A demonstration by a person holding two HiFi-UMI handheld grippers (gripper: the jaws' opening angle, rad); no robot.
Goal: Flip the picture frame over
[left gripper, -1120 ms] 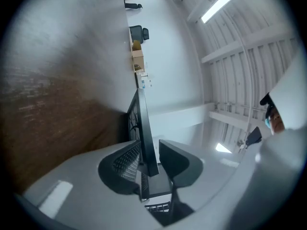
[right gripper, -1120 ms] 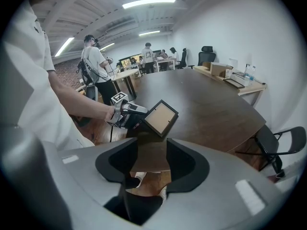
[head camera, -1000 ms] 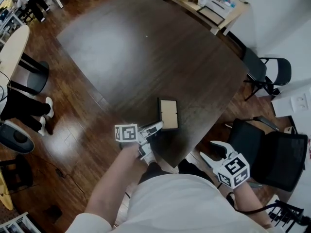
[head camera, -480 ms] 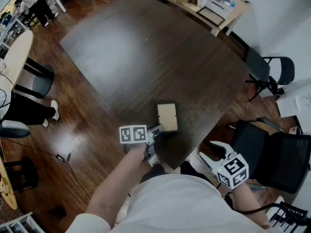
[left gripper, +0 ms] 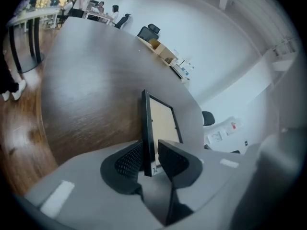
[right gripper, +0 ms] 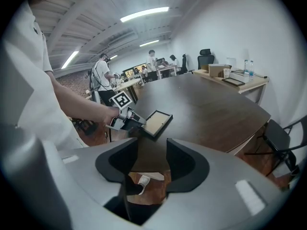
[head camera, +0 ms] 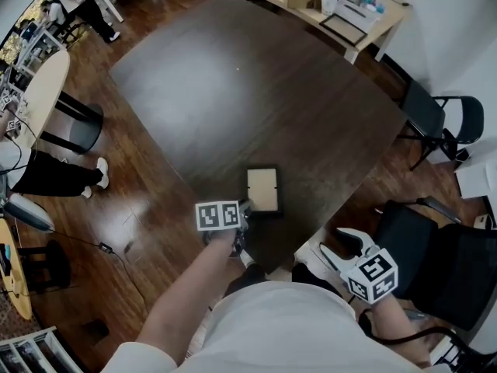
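The picture frame [head camera: 262, 189] has a black border and a tan panel facing up. It is near the front edge of the dark table [head camera: 256, 99], with its near edge lifted and tilted. My left gripper [head camera: 243, 208] is shut on that near edge; in the left gripper view the frame [left gripper: 154, 123] stands edge-on between the jaws of this gripper [left gripper: 149, 163]. My right gripper [head camera: 343, 249] is open and empty, held off the table at the lower right, well apart from the frame. The right gripper view shows the frame [right gripper: 156, 122] beyond its empty jaws [right gripper: 146, 164].
A light wooden desk [head camera: 342, 10] with boxes and bottles stands at the far end. Black office chairs [head camera: 435, 119] are to the right of the table. A round pale table [head camera: 35, 92] and a seated person's legs [head camera: 54, 173] are at the left.
The frame's near edge has risen in my left gripper, so the frame looks shorter and more tilted in the head view. The right gripper has barely moved.
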